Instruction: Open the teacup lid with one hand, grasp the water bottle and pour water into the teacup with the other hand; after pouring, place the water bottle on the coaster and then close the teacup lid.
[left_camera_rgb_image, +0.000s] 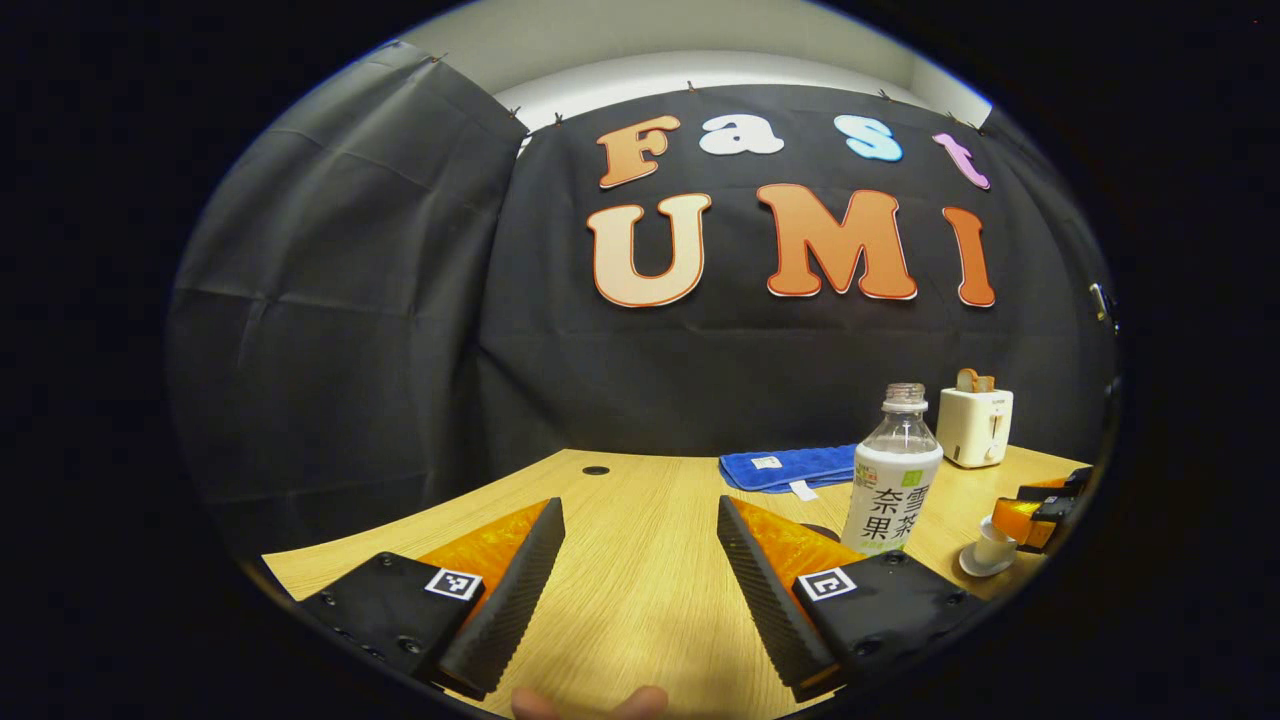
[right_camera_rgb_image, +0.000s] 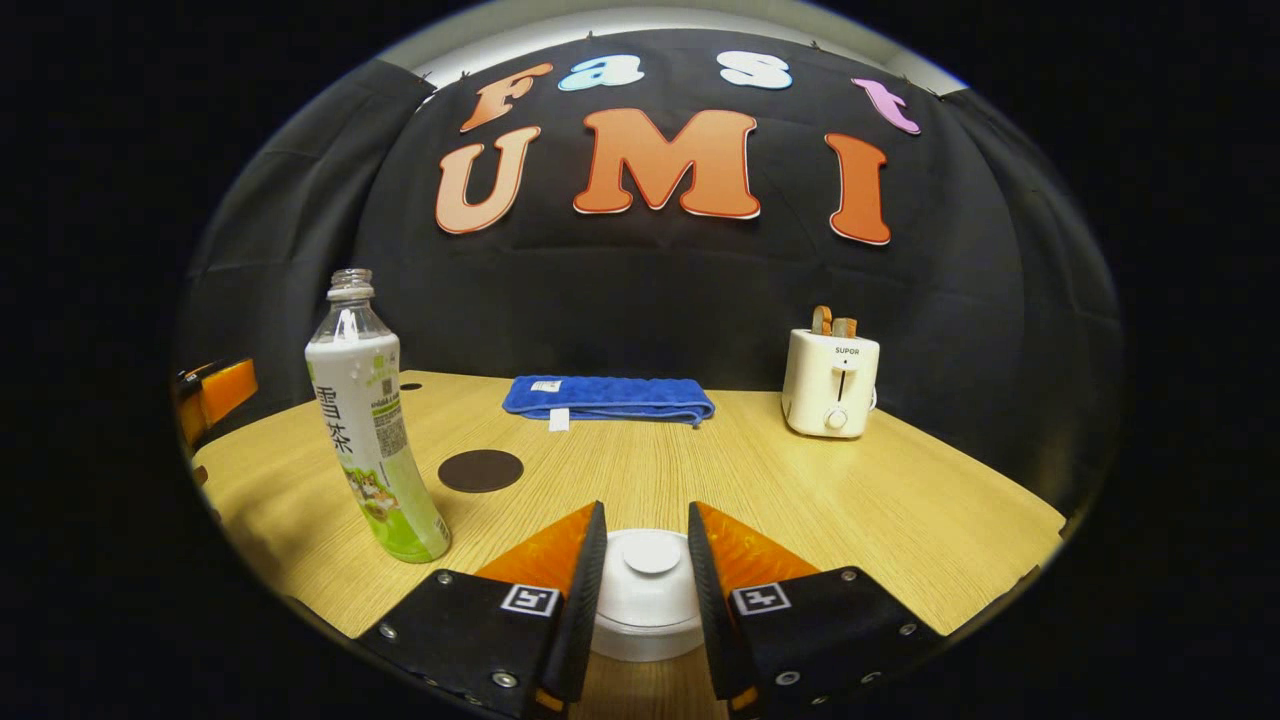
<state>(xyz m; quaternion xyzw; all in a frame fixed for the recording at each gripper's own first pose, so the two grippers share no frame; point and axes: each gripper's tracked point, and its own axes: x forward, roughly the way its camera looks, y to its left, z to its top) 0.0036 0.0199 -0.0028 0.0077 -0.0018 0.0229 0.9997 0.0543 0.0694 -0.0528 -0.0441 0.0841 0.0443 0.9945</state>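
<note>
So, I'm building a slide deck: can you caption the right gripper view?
Right gripper fingers straddle the teacup lid, water bottle and coaster waiting nearby.

bottle (right_camera_rgb_image: 372, 440) left of coaster (right_camera_rgb_image: 481, 470) | towel (right_camera_rgb_image: 608, 397) behind (toaster (right_camera_rgb_image: 830, 384) to its right) | teacup (right_camera_rgb_image: 647, 590) nearest

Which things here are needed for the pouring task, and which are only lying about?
For the job: teacup with its lid, water bottle, coaster, left tool, right tool.

Lying about: blue towel, toaster.
</note>
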